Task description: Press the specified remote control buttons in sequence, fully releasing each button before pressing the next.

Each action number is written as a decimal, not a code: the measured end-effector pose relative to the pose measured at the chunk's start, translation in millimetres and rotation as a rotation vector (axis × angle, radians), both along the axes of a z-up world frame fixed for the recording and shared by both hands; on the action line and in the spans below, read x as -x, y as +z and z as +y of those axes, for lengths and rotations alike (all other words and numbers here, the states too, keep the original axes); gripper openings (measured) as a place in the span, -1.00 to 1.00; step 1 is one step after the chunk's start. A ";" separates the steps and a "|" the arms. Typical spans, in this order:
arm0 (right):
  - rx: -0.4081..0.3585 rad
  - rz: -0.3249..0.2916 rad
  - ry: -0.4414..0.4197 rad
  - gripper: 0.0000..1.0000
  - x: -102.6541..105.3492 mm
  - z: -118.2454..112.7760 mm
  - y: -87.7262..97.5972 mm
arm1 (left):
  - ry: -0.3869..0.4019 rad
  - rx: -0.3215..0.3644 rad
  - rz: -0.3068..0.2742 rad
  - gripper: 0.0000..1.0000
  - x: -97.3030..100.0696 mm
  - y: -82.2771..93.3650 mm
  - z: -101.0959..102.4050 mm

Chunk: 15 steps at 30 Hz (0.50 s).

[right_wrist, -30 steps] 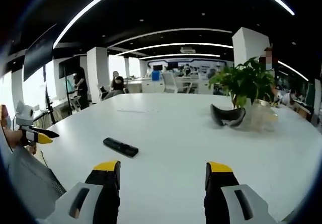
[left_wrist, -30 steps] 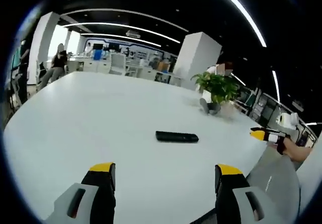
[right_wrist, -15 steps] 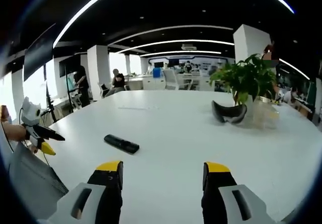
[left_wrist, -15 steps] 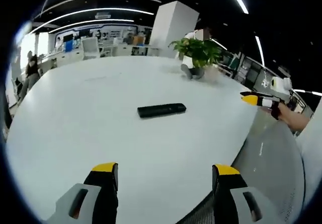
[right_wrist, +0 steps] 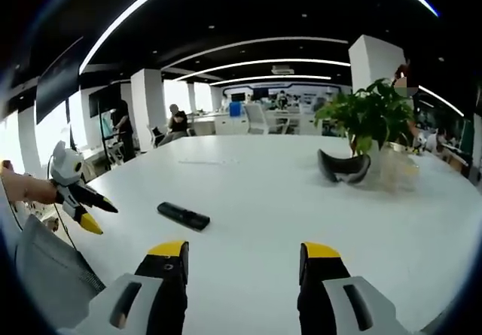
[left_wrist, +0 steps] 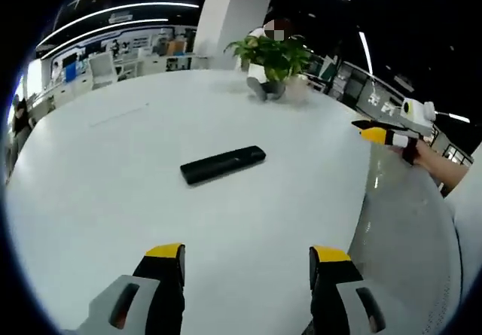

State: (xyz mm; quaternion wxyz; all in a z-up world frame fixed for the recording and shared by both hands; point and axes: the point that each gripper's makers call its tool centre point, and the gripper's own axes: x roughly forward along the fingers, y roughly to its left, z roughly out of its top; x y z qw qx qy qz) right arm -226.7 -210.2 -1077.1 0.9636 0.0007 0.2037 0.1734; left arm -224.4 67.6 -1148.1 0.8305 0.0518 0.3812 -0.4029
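The black remote control (left_wrist: 223, 163) (right_wrist: 183, 215) lies flat on the white table (left_wrist: 113, 169) (right_wrist: 263, 192), well short of the potted plant (left_wrist: 273, 53) (right_wrist: 367, 117). Left gripper (left_wrist: 248, 256) and right gripper (right_wrist: 245, 251) hover apart from the remote, jaws spread and holding nothing.

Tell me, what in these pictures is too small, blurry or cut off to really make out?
- Remote control: in both gripper views it is a plain black bar; its buttons are too small to see.
- Dark curved object by the potted plant: too small to identify.
- Left gripper in the right gripper view: the person's hand is cut off by the left edge.
- Background people and desks: small and blurred by the fisheye lens.
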 end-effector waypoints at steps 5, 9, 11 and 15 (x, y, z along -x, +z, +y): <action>0.000 0.010 0.010 0.09 0.7 1.1 -2.1 | -0.050 -0.004 0.040 0.36 -5.4 -5.4 -9.5; -0.002 0.018 0.019 0.05 1.2 1.9 -3.6 | -0.084 -0.029 0.025 0.31 -14.5 -5.0 -13.5; 0.000 0.024 0.026 0.04 1.6 2.8 -4.9 | -0.114 -0.063 -0.021 0.22 -21.4 -3.1 -13.4; 0.001 0.035 0.033 0.00 2.5 3.5 -6.8 | -0.204 -0.129 -0.037 0.21 -32.3 -3.6 -19.8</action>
